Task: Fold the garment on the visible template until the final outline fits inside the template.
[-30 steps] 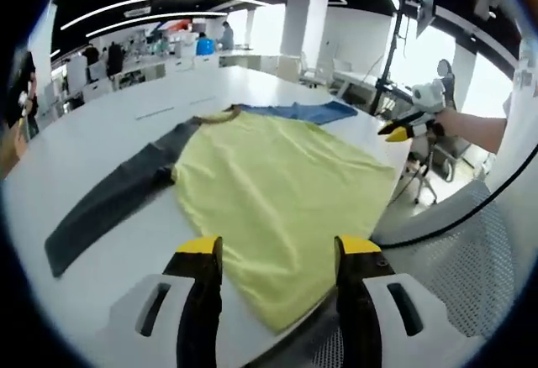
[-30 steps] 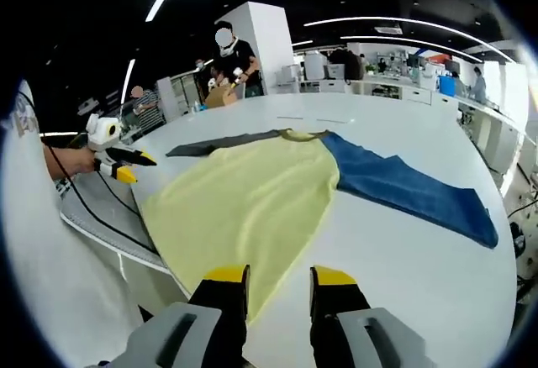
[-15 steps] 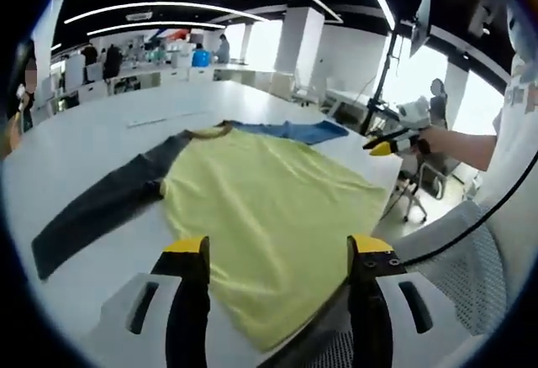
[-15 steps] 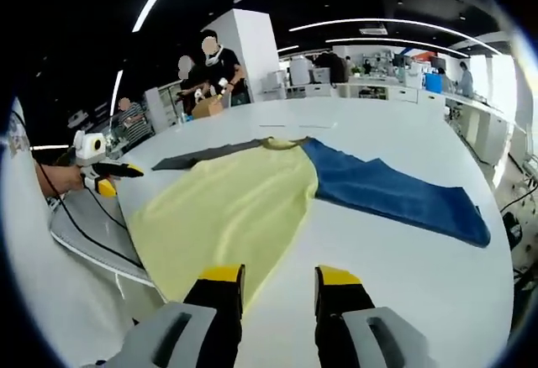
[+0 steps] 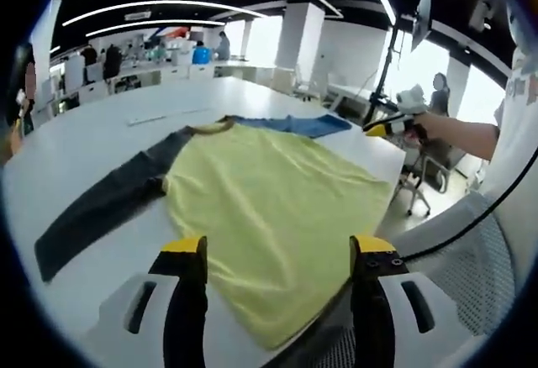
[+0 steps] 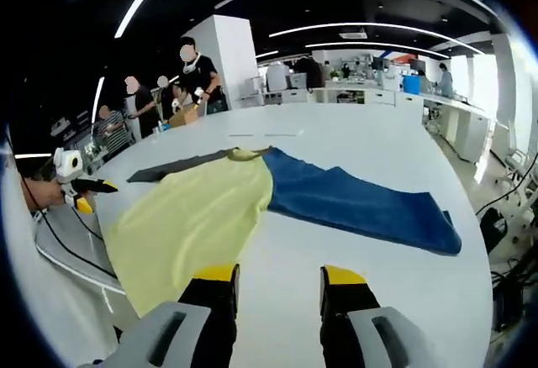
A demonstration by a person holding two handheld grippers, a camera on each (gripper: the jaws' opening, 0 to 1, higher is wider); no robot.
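The folding looks not yet started: the garment [image 5: 269,217] lies spread flat on the white worktop [image 6: 370,292], its hem at the near edge. It has a yellow body, one grey sleeve [image 5: 101,212] and one blue sleeve [image 6: 353,208], both stretched out. I cannot make out a template. The left gripper [image 5: 279,254] has its fingers wide, the right gripper [image 6: 280,277] narrower; both hold nothing.

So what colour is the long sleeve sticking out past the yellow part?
The sleeve is blue, clearest in the right gripper view.
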